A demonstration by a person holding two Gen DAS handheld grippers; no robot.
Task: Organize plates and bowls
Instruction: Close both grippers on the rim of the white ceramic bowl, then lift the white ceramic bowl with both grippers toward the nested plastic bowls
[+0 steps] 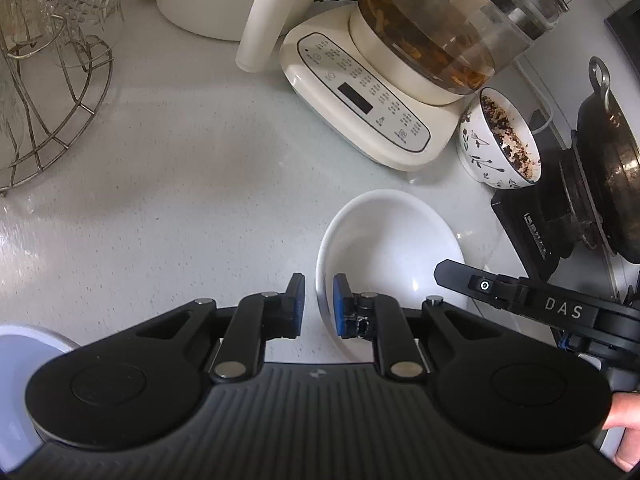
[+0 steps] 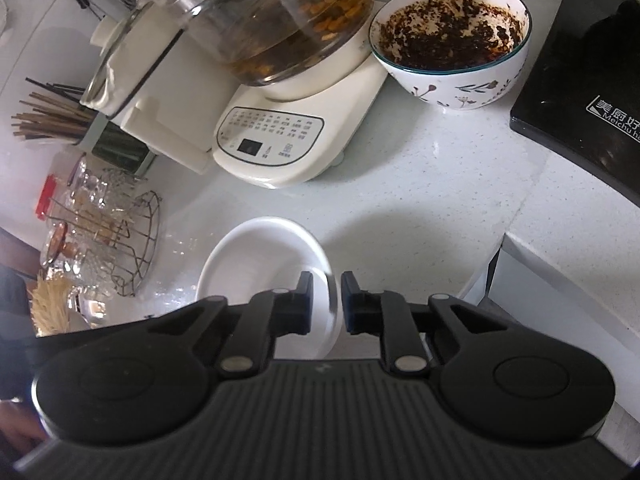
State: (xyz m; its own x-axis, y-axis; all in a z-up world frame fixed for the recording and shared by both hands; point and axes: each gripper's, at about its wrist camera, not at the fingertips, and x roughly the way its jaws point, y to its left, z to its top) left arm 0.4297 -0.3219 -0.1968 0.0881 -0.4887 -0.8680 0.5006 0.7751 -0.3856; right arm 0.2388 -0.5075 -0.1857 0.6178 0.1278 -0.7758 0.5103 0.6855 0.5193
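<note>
A shallow white dish (image 1: 392, 248) lies on the pale speckled counter. In the left wrist view my left gripper (image 1: 319, 306) straddles its left rim, one blue pad inside and one outside, shut on the rim. The right wrist view shows the same white dish (image 2: 256, 264), with my right gripper (image 2: 327, 304) shut on its right rim. The right gripper's black body also reaches in from the right of the left wrist view. A patterned bowl (image 1: 504, 140) (image 2: 452, 44) smeared with dark residue stands beyond the dish.
A cream kettle base (image 1: 360, 96) (image 2: 280, 136) with a glass pot stands behind the dish. A wire rack of glasses (image 1: 52, 80) (image 2: 108, 236) is to the left. A black cooktop (image 2: 580, 100) with a wok (image 1: 608, 160) is on the right. Another pale dish (image 1: 24, 360) shows at lower left.
</note>
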